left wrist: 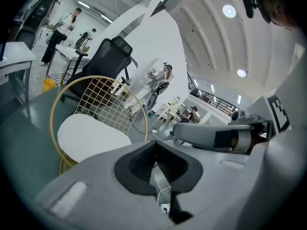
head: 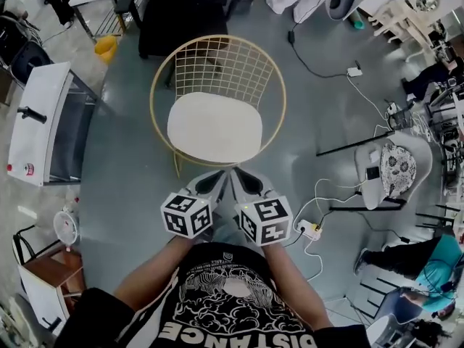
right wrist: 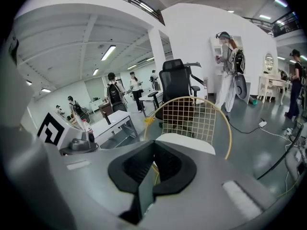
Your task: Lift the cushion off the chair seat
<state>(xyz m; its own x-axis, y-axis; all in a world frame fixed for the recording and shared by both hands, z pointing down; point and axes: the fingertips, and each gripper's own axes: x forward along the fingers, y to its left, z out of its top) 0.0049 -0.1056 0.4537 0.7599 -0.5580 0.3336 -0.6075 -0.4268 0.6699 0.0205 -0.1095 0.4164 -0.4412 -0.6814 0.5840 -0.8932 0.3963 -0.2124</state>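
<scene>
My left hand-held gripper and right hand-held gripper are closed and empty; the white oval padded cushion appears light and soft, so pinch its near edge.

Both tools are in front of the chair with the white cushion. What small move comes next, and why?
Probably open both and ease them forward: the left tool and right tool are shut, just short of the near edge of the cushion, which lies untouched on the wire chair.
</scene>
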